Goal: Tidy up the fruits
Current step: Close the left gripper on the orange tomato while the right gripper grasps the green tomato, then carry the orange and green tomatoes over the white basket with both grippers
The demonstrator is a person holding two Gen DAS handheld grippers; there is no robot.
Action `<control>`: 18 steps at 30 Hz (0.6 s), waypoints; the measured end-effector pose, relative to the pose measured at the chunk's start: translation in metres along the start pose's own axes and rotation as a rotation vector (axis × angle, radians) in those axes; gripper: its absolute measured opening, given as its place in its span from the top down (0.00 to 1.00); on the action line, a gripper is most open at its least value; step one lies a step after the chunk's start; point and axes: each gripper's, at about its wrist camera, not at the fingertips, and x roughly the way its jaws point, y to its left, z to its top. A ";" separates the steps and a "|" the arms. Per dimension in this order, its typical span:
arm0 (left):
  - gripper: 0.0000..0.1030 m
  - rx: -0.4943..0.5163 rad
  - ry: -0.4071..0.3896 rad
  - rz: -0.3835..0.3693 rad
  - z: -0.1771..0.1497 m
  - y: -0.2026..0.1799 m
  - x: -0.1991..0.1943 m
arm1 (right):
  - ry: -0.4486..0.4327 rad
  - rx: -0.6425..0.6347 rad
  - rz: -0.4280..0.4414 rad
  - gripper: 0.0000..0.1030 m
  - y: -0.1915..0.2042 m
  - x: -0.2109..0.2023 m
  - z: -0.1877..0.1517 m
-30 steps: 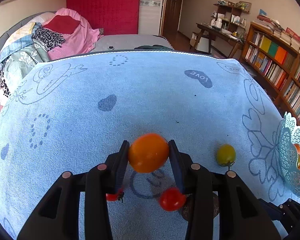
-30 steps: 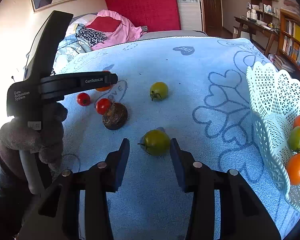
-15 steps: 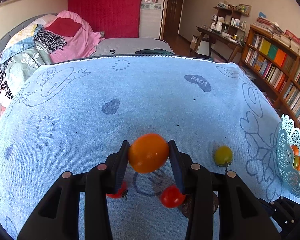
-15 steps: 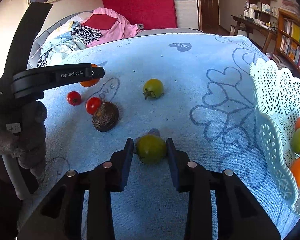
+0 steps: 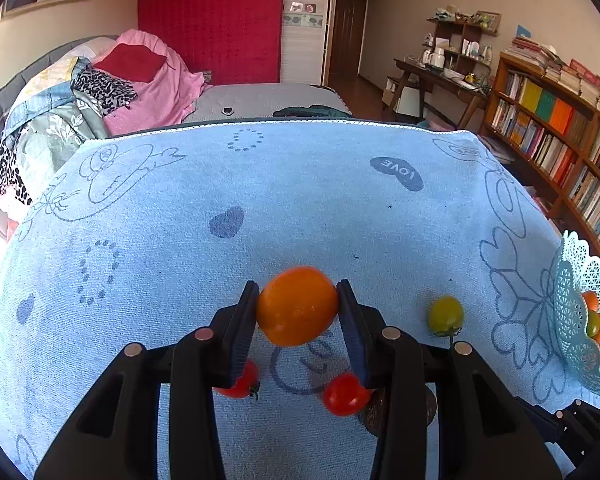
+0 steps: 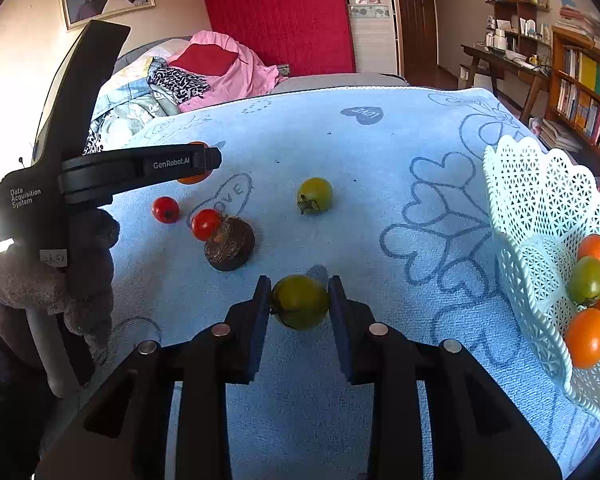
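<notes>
1. The left tool (image 5: pixel 298 306) holds an orange fruit (image 5: pixel 297 306) between its two pads, lifted above the blue towel (image 5: pixel 260 200) that covers the tabletop.
2. The right tool (image 6: pixel 300 304) has just been closing, and its pads now press on both sides of a green tomato (image 6: pixel 300 302), which sits low over the towel.
3. A second green tomato (image 6: pixel 315 196) lies on the towel farther out, well apart from the held one.
4. Two red tomatoes (image 6: pixel 165 209) (image 6: pixel 206 224) lie to the left; the nearer one touches a dark brown round fruit (image 6: pixel 229 245).
5. A pale lace-pattern basket (image 6: pixel 540 216) stands at the right edge of the towel, holding several orange fruits (image 6: pixel 588 338) and one green tomato (image 6: pixel 587 280).
6. In the right wrist view a gloved hand (image 6: pixel 40 292) grips the handle of the left tool, whose arm partly hides the orange fruit.
</notes>
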 end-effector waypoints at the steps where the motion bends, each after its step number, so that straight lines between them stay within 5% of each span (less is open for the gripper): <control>1: 0.61 -0.002 -0.001 0.000 0.000 0.000 -0.001 | 0.000 0.004 -0.001 0.71 -0.001 0.000 0.000; 18: 0.61 -0.010 -0.059 -0.045 0.008 -0.003 -0.029 | -0.070 0.057 0.020 0.71 -0.004 -0.035 0.001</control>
